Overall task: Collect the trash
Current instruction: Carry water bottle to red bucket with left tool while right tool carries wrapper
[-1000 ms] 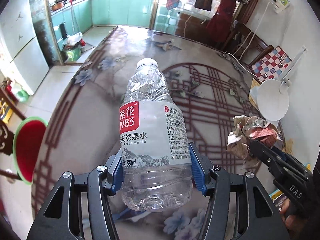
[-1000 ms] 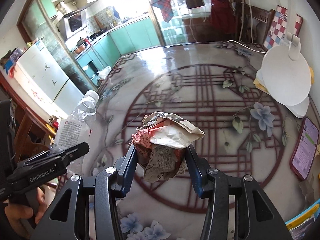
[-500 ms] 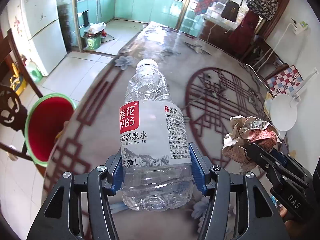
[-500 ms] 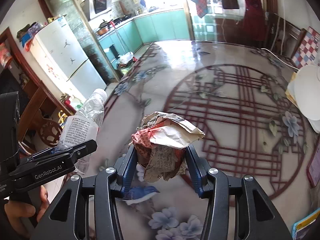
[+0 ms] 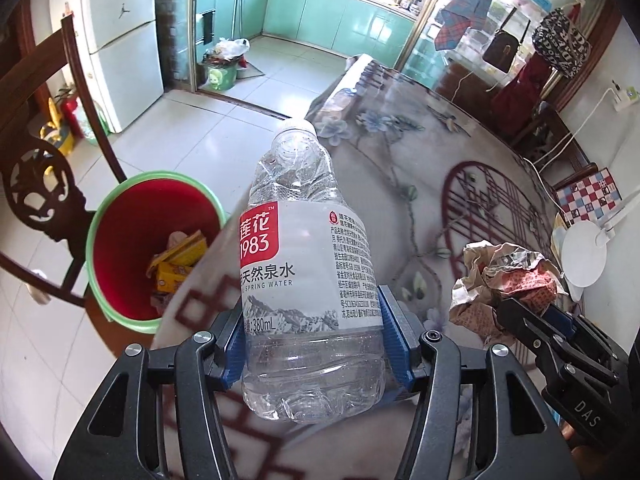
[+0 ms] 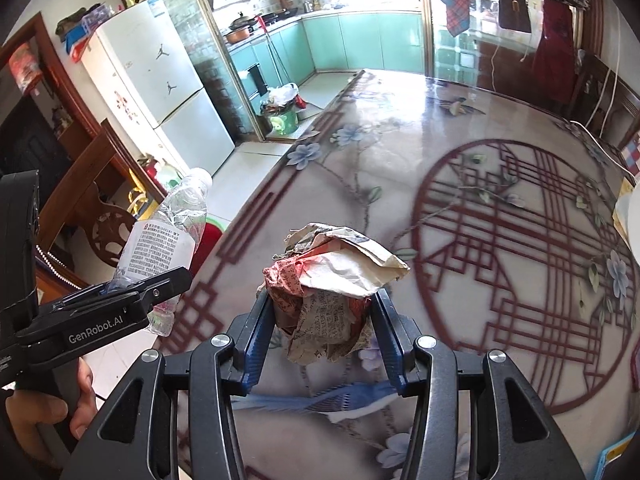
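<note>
- The left gripper (image 5: 314, 344) is clenched on a clear plastic water bottle with a white cap and a red-and-white label (image 5: 306, 264); the blue pads (image 5: 394, 330) press its lower body from both sides, and the bottle points away from the fingers, cap furthest out.
- The right gripper (image 6: 320, 332) is clamped on a crumpled ball of brown and red printed paper (image 6: 328, 280), pinched between its blue pads (image 6: 260, 330) and bulging above them.
- Both loads hang in the air over the near edge of the round table with the dark-red lattice and flower pattern (image 5: 460, 208), the bottle on the bin side of the paper ball.
- The red bucket with a green rim (image 5: 132, 236) stands on the tiled floor just beside the table, near a dark carved wooden chair (image 5: 38, 196). Yellow and orange wrappers (image 5: 176, 264) already lie in its bottom.
- I judge this to be the carrying step: both pieces of trash are picked up and not yet dropped.
- The next move calls for bringing the bottle clear of the table edge and over the bucket's mouth before the left fingers let go, then the paper ball likewise.
- The bottle looks empty and dented, its thin walls creased near the shoulder, so it should be light and springy in the grip.
- The paper ball is loosely wadded, with a flap sticking out, and could shed a piece if shaken.
</note>
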Tool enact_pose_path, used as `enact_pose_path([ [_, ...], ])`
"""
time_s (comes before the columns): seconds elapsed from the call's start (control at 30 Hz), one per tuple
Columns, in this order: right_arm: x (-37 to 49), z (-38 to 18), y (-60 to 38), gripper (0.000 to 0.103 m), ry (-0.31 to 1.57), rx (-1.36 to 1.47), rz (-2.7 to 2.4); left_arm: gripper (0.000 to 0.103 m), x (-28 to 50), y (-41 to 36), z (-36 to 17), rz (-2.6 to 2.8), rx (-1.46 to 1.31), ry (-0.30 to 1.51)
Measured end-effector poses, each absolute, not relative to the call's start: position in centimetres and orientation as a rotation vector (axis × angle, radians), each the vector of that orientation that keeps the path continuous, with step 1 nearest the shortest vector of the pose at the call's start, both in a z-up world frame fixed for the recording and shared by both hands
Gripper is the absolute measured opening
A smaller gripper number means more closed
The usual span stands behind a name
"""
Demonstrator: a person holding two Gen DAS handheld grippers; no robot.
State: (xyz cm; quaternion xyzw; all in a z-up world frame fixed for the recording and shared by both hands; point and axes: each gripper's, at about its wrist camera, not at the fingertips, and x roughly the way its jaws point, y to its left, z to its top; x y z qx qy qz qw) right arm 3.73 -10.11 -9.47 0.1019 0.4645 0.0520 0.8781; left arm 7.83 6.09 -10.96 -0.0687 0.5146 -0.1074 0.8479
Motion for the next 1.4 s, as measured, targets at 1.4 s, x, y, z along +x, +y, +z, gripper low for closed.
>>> enact_pose_path([
  [1.4,14.9,-14.3,15.2,0.047,1.12,0.051,0.298,0.056,14.9,26.7,-19.6,-0.107,-0.364,1.354],
])
